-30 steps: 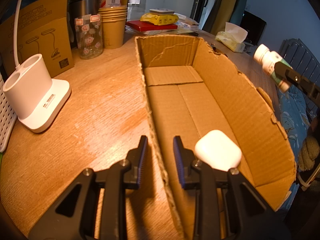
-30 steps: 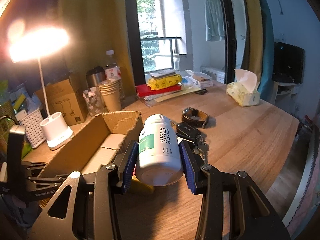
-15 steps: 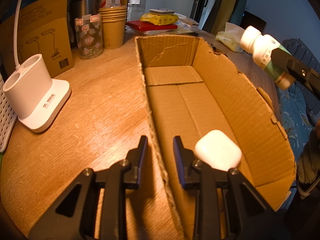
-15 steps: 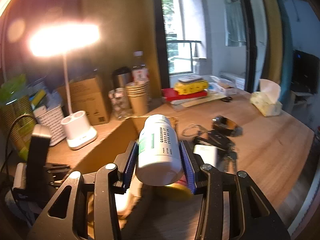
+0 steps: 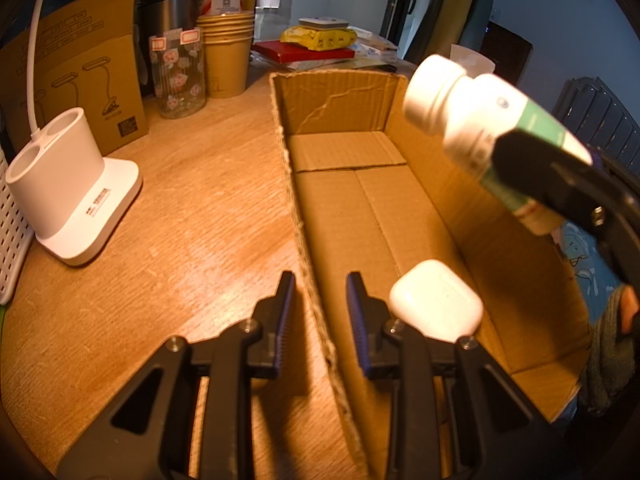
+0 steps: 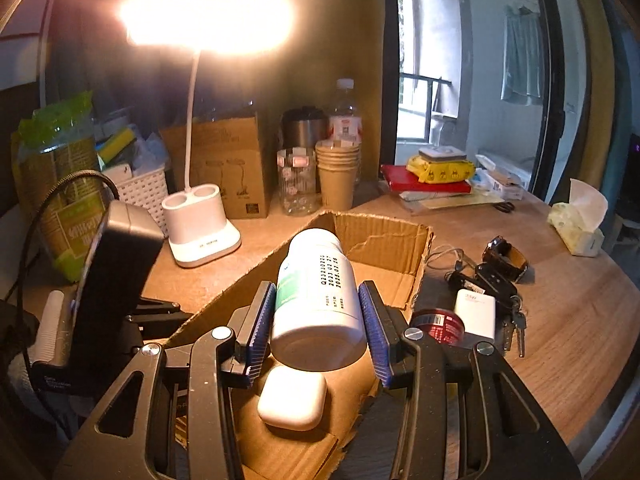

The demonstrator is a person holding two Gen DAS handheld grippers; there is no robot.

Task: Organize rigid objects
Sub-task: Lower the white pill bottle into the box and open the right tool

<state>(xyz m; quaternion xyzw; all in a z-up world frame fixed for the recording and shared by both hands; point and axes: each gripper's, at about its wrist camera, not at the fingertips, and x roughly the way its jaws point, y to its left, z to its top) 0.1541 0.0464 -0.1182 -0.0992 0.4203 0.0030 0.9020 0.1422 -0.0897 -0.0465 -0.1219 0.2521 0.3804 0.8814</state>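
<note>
An open cardboard box (image 5: pixel 500 264) lies on the wooden table, and a white earbud case (image 5: pixel 436 300) rests on its floor at the near end. My left gripper (image 5: pixel 320 280) straddles the box's left wall with its jaws closed down on the cardboard. My right gripper (image 6: pixel 316 286) is shut on a white pill bottle (image 6: pixel 316 300) with a green label, held cap forward. In the left wrist view the bottle (image 5: pixel 480 128) hangs above the box's right wall. In the right wrist view the earbud case (image 6: pixel 292 400) lies just under the bottle, inside the box (image 6: pixel 380 236).
A white lamp base (image 5: pixel 68 184), a glass jar (image 5: pixel 178 76) and stacked paper cups (image 5: pixel 228 56) stand left of the box. To its right lie a red tin (image 6: pixel 440 324), a white power bank (image 6: pixel 476 312), keys, a watch and a tissue pack (image 6: pixel 580 220).
My right gripper has carried the pill bottle leftward, from beside the box to above its right wall and inside. The left gripper and the earbud case have stayed put.
</note>
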